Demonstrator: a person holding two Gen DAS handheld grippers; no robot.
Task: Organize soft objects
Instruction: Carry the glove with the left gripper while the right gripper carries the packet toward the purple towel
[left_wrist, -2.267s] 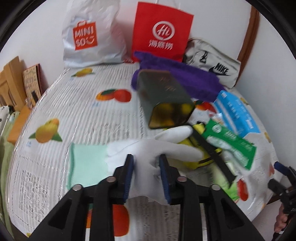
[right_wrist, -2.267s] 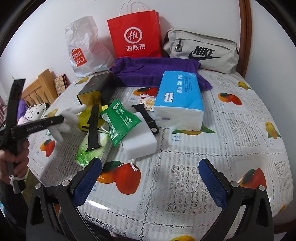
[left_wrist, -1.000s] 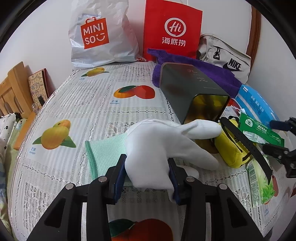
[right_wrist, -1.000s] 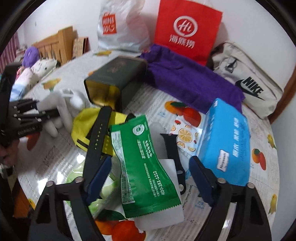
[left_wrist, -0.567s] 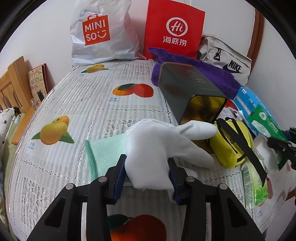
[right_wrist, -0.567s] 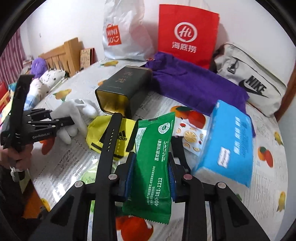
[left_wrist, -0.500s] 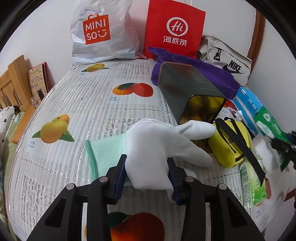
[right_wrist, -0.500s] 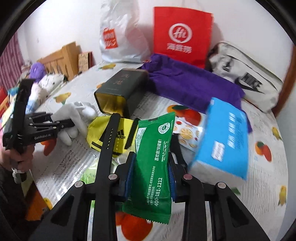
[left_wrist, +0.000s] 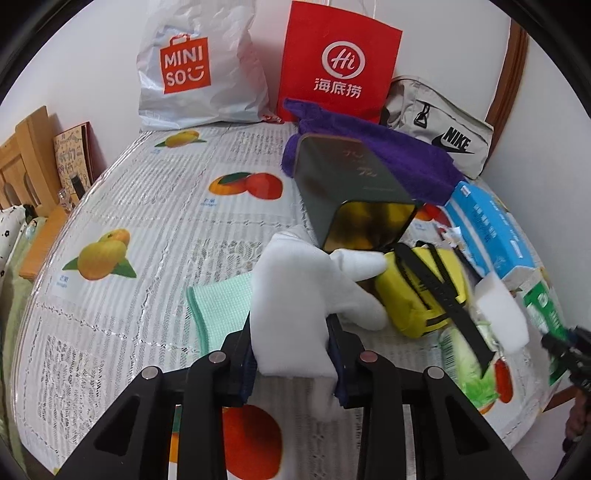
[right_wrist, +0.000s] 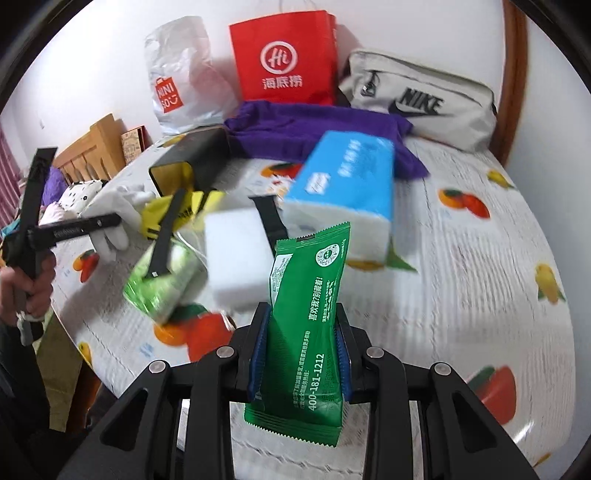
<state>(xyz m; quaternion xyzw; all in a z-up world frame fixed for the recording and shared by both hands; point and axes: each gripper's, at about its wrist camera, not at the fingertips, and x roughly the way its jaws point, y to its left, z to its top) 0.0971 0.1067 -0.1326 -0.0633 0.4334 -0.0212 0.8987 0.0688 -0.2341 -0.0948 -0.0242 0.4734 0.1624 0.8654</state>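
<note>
A white glove (left_wrist: 295, 291) sits between the blue pads of my left gripper (left_wrist: 293, 354); the jaws are closing and press on its cuff, just above a mint-green cloth (left_wrist: 218, 306) on the table. The glove's fingers reach toward a yellow pouch (left_wrist: 413, 295). In the right wrist view my right gripper (right_wrist: 301, 350) is shut on a green wipes packet (right_wrist: 306, 325), held upright above the tablecloth. From there the left gripper (right_wrist: 74, 229) shows at the far left, in a hand, with the white glove (right_wrist: 118, 210).
A dark tin (left_wrist: 351, 192) lies open-ended beside a purple towel (left_wrist: 388, 155), a blue tissue pack (right_wrist: 343, 181), a white sponge (right_wrist: 236, 258) and a green packet (right_wrist: 162, 288) under a black strap. Shopping bags (left_wrist: 340, 62) and a grey Nike bag (right_wrist: 417, 96) line the wall.
My right gripper closed on the green wipes packet, lifted it off the pile and carried it to the right. The left gripper kept its place and squeezed the glove tighter.
</note>
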